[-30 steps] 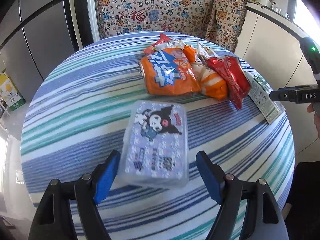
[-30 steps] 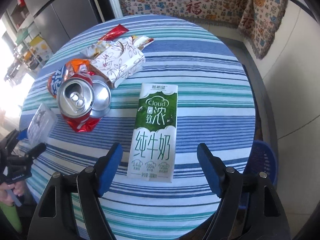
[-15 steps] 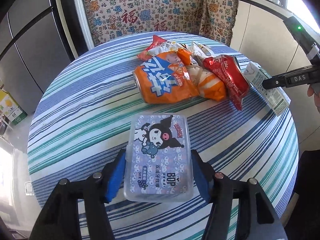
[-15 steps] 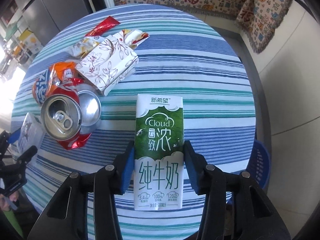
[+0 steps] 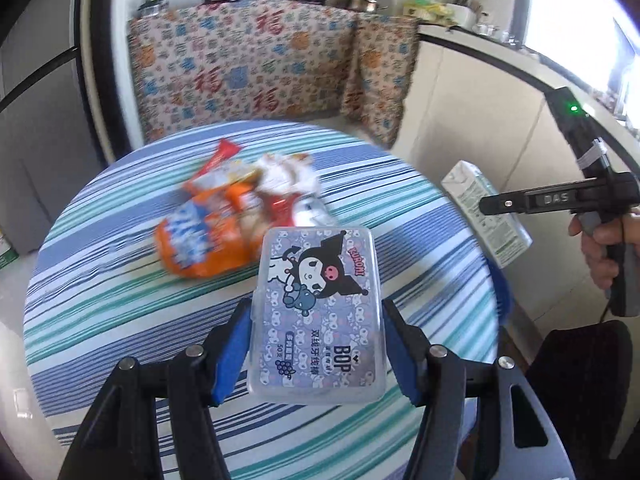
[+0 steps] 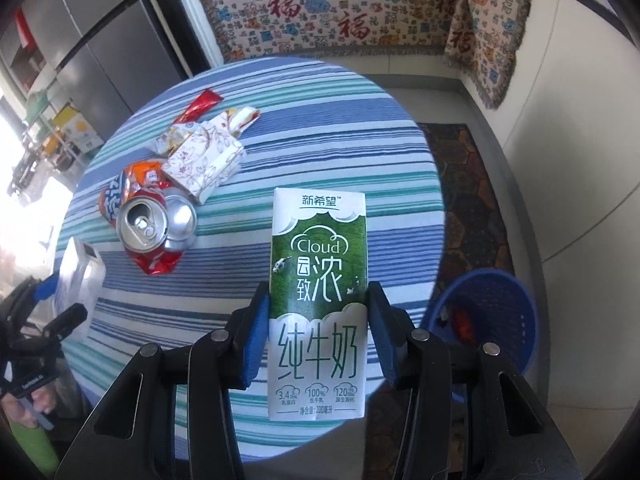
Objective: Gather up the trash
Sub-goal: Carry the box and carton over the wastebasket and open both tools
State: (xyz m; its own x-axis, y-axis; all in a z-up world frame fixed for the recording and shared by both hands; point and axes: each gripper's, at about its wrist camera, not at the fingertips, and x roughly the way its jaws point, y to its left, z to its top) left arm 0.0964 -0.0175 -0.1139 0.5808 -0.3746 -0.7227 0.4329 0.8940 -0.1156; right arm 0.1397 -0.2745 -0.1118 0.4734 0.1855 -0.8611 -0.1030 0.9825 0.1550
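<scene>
Clearly printed, the milk carton (image 6: 318, 300) reads "Cloud" with "100%", clamped upright between the blue pads of the right gripper (image 6: 318, 334) above the table's (image 6: 320, 92) near edge, beside a blue basket (image 6: 486, 320). Marked "BOP" and "KUROMI", the plastic box (image 5: 318, 312) is pinched in the left gripper (image 5: 316, 350), tilted down over the table; wrappers (image 5: 208, 240) lie mid-table.

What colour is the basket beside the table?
Blue, a perforated plastic basket; the right wrist view shows it best.
</scene>
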